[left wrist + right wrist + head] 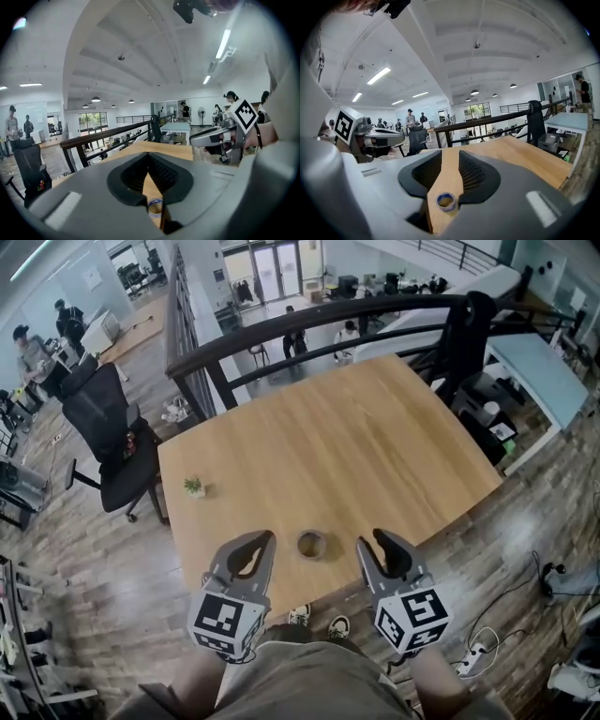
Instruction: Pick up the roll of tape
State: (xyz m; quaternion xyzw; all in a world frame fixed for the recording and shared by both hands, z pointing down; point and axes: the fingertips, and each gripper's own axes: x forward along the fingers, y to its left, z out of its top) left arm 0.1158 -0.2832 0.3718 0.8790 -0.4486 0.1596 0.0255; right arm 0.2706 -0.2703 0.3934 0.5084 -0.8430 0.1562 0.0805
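table (375,427) is light honey wood with a fine streaky grain. the roll of tape (446,202) has a blue rim and a tan inside. left gripper (268,538) and right gripper (377,538) are both mid grey, with black ribbed pads (476,173) and black-and-white square markers on their cubes (225,620). office chair (112,437) is black, railing (309,320) is black too. the little plant (193,486) is green in a white pot. floor (94,577) is grey-brown planks, and the trousers (309,681) are khaki.
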